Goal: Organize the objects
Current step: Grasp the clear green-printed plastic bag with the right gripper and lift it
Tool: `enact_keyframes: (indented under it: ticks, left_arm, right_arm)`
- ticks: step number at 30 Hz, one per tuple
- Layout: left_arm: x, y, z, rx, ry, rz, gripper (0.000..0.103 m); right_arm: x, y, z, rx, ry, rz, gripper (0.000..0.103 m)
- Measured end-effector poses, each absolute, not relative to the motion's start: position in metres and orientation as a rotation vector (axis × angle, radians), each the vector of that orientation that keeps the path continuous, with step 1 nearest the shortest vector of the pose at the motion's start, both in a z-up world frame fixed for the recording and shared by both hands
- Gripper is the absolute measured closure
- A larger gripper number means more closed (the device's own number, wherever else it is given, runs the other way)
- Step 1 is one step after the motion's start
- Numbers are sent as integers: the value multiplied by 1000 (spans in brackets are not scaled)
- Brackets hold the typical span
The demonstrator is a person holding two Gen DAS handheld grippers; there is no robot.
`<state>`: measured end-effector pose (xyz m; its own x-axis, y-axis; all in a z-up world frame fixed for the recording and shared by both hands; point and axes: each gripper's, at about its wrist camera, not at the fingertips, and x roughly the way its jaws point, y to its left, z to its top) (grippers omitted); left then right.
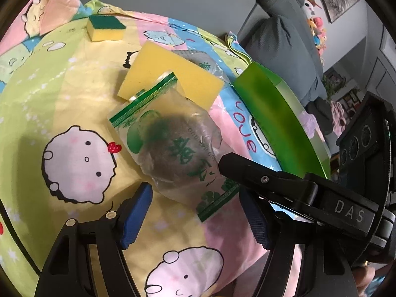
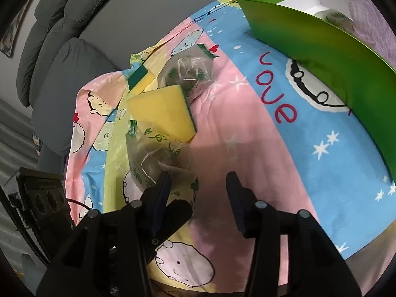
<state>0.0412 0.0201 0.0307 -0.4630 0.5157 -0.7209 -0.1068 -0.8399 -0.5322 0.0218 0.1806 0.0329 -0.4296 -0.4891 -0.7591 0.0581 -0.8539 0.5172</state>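
Note:
A clear bag with green print holding a dark scourer [image 1: 170, 153] lies on the cartoon-print cloth, right in front of my open left gripper [image 1: 195, 212]; the same bag shows in the right wrist view [image 2: 158, 158]. A yellow sponge [image 1: 173, 76] rests across its far end and shows in the right wrist view [image 2: 160, 111]. A second bagged scourer [image 2: 190, 71] lies beyond. A smaller yellow-green sponge [image 1: 105, 28] sits farther off. My right gripper [image 2: 198, 193] is open and empty over the cloth, beside the near bag, and shows in the left view [image 1: 284, 185].
An open green box [image 2: 321, 57] stands to the right, with another bagged item [image 2: 339, 19] inside. It shows in the left wrist view [image 1: 279, 113]. Grey sofa cushions [image 2: 57, 49] lie behind the cloth edge.

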Motion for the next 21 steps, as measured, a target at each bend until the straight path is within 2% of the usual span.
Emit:
enact_keyframes:
  ticks: [13,21]
  left_arm:
    - [37,19,32,-1365,-629,2323,30]
    - [38,16,34,-1349,-635,2354,30]
  right_arm:
    - [12,174,42,1509,-441,-2368,45]
    - [-3,167,45,1510,-320,-2252,44]
